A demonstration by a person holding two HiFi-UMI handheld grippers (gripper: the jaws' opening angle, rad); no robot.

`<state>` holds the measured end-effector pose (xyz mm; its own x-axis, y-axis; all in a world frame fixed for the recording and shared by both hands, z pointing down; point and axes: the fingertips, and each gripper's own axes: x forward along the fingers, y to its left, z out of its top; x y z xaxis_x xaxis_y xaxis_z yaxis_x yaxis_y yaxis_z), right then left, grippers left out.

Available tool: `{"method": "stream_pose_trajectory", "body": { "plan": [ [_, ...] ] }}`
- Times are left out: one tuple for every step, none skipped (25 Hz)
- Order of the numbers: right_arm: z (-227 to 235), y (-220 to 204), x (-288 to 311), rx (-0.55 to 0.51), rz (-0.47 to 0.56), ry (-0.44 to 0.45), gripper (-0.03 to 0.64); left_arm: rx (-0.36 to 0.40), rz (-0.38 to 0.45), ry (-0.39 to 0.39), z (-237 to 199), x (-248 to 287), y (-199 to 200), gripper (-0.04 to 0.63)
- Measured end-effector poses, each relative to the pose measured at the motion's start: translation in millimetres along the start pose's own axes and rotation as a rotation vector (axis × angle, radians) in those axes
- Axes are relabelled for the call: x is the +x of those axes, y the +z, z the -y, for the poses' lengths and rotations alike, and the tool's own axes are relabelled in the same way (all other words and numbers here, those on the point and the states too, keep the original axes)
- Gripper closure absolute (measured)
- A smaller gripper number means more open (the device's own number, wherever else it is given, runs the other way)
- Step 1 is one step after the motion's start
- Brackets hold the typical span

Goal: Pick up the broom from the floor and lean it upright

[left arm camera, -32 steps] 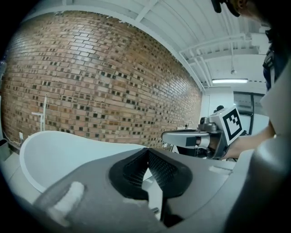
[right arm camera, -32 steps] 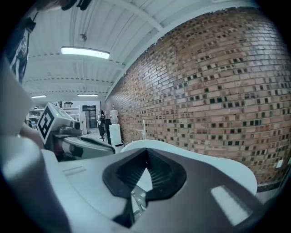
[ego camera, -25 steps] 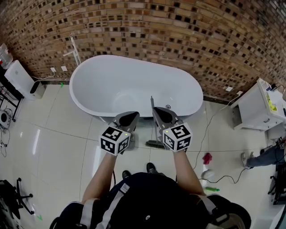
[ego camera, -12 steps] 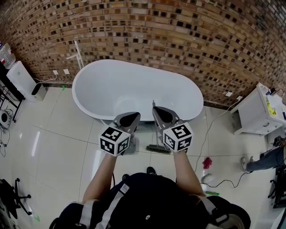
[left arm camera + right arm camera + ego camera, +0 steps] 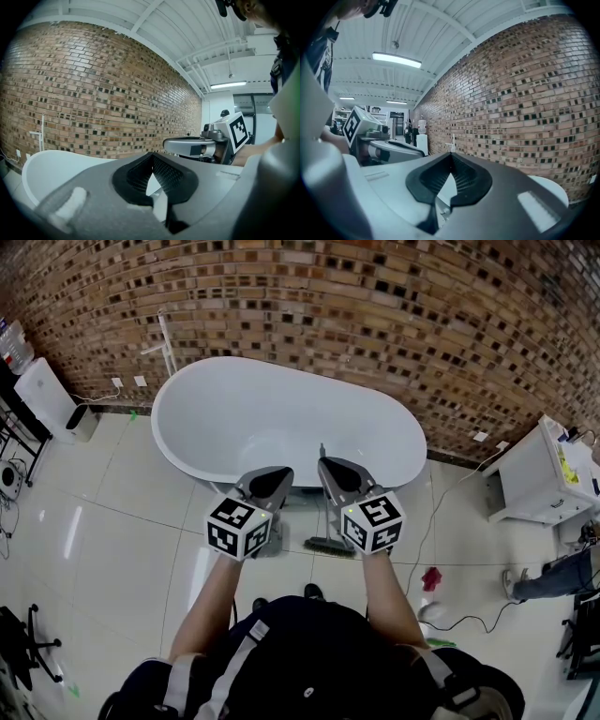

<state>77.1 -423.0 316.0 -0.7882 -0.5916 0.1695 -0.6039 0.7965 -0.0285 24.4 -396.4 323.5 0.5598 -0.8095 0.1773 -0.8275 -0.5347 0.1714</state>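
Observation:
The broom stands by the white bathtub (image 5: 192,427): its dark brush head (image 5: 328,546) rests on the tiled floor and its thin handle (image 5: 321,450) rises against the tub's near side, mostly hidden behind my right gripper. My right gripper (image 5: 330,467) is just right of the handle, level, jaws shut with nothing between them (image 5: 451,155). Beside it my left gripper (image 5: 277,476) also points at the tub, its jaws meeting at the tips around nothing (image 5: 152,157). Each gripper shows in the other's view, the right gripper (image 5: 187,146) and the left gripper (image 5: 389,150).
A brick wall (image 5: 375,324) runs behind the tub, with a floor-standing tap (image 5: 167,338) at its left end. A white unit (image 5: 47,399) sits far left, a white cabinet (image 5: 534,470) at right. A cable (image 5: 441,498), a red rag (image 5: 432,577) and a person's leg (image 5: 553,573) are on the right floor.
Both grippers stay side by side in front of the tub, hardly moved. The head view has shifted slightly. The broom keeps its place against the tub.

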Motion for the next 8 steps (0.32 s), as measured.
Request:
{"method": "stream_pose_trajectory", "body": {
  "plan": [
    [-0.2,-0.3,-0.8,0.000,0.000,0.000,0.614,0.000,0.001,0.000,0.7,-0.1,0.1,0.594],
    [-0.4,-0.3,-1.4,0.000,0.000,0.001,0.614,0.000,0.002,0.000,1.3,-0.2,0.3,0.594],
    [-0.4,0.0,-1.8,0.000,0.000,0.001,0.613,-0.001,0.001,0.000,1.6,-0.1,0.4,0.594],
    [-0.4,0.3,-2.0,0.001,0.000,0.001,0.613,-0.001,-0.001,0.000,1.6,0.0,0.4,0.594],
    [-0.4,0.6,-2.0,0.003,0.000,0.000,0.614,-0.002,-0.002,0.000,1.5,0.0,0.3,0.594],
    [-0.5,1.0,-2.0,0.003,0.001,0.000,0.614,-0.002,-0.004,-0.001,1.3,-0.1,0.0,0.594],
    [-0.5,1.2,-1.9,0.004,0.001,0.000,0.613,-0.003,-0.006,0.000,1.1,-0.3,-0.2,0.594],
    [-0.5,1.5,-1.7,0.005,0.002,0.000,0.614,-0.004,-0.008,0.000,0.8,-0.5,-0.5,0.594]
  ]
}}
